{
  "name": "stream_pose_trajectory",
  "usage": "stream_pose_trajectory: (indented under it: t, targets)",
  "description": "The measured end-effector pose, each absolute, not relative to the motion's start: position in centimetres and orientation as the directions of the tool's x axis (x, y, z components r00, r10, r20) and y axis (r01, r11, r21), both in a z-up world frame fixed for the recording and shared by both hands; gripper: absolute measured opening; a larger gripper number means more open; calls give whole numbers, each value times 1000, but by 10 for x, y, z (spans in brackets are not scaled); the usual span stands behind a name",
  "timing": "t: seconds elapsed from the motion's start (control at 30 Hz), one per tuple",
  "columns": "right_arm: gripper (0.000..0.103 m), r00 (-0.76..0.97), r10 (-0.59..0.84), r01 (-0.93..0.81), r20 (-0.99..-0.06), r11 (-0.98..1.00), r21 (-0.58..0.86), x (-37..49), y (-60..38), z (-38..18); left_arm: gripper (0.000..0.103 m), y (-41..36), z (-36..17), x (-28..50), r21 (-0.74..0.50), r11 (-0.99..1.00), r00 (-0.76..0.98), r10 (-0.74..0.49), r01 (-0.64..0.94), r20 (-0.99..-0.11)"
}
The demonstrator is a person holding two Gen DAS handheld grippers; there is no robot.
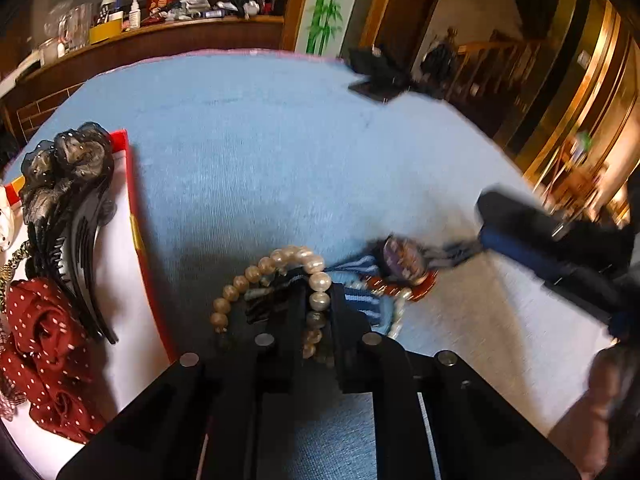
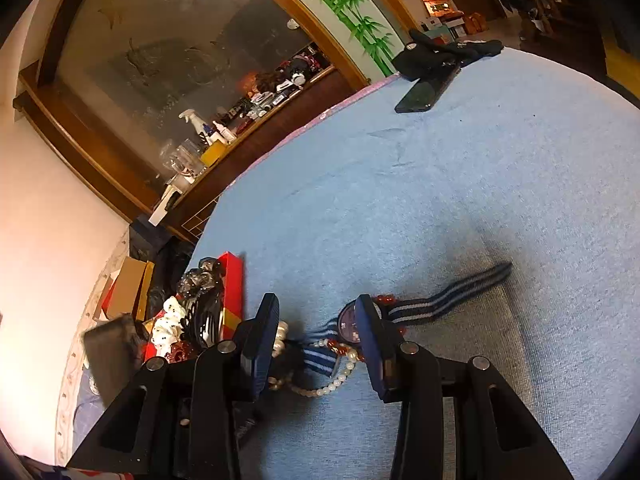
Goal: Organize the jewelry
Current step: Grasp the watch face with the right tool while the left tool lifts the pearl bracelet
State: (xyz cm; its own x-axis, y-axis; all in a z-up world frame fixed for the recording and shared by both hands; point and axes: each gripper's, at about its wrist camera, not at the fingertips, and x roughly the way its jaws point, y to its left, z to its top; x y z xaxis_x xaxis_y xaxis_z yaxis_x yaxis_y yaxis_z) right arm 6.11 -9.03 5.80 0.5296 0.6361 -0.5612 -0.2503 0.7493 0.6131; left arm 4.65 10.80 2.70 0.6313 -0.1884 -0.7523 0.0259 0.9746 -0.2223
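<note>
My left gripper (image 1: 318, 300) is shut on a bracelet of large pearls (image 1: 280, 258); the strand runs between its two black fingers. Just to the right lies a pile: a watch (image 1: 404, 260) on a blue striped band, red beads (image 1: 424, 286) and a thin pearl strand (image 1: 400, 312). My right gripper (image 2: 316, 332) hangs open over that pile. The watch (image 2: 348, 322) sits beside its right finger, and the thin pearl strand (image 2: 332, 384) lies between the fingers. In the left wrist view the right gripper (image 1: 486, 224) shows blurred at the right.
A red box (image 1: 132, 216) with a white lining stands at the left, holding a black hair claw (image 1: 68, 184) and a red dotted fabric rose (image 1: 44, 344). A phone with black gloves (image 2: 424, 92) lies at the far edge of the blue cloth (image 2: 440, 184). A hand (image 1: 600, 400) shows at the lower right.
</note>
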Motion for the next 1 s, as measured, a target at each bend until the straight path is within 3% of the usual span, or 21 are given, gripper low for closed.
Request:
stream_pose_trajectory:
  t: [0.2, 0.4, 0.57, 0.73, 0.9, 1.0]
  targets:
    - [43, 501, 614, -233, -609, 774, 589, 68, -83, 49, 9, 126, 57, 32, -269, 962, 744, -210, 43, -634]
    - [43, 475, 574, -271, -667, 816, 510, 85, -72, 46, 9, 136, 65, 30, -242, 970, 772, -172, 24, -612]
    - [43, 402, 616, -308, -678, 788, 534, 91, -67, 37, 9, 148, 70, 21, -253, 967, 778, -166, 10, -605]
    - [43, 384, 543, -457, -747, 815, 357, 82, -37, 37, 9, 154, 71, 20, -269, 963, 781, -165, -4, -602]
    - [55, 447, 401, -559, -799, 823, 100, 77, -13, 30, 9, 156, 70, 18, -278, 961, 780, -167, -9, -602]
    - [63, 450, 388, -585, -804, 809, 64, 83, -11, 26, 9, 156, 70, 18, -279, 960, 779, -167, -10, -604]
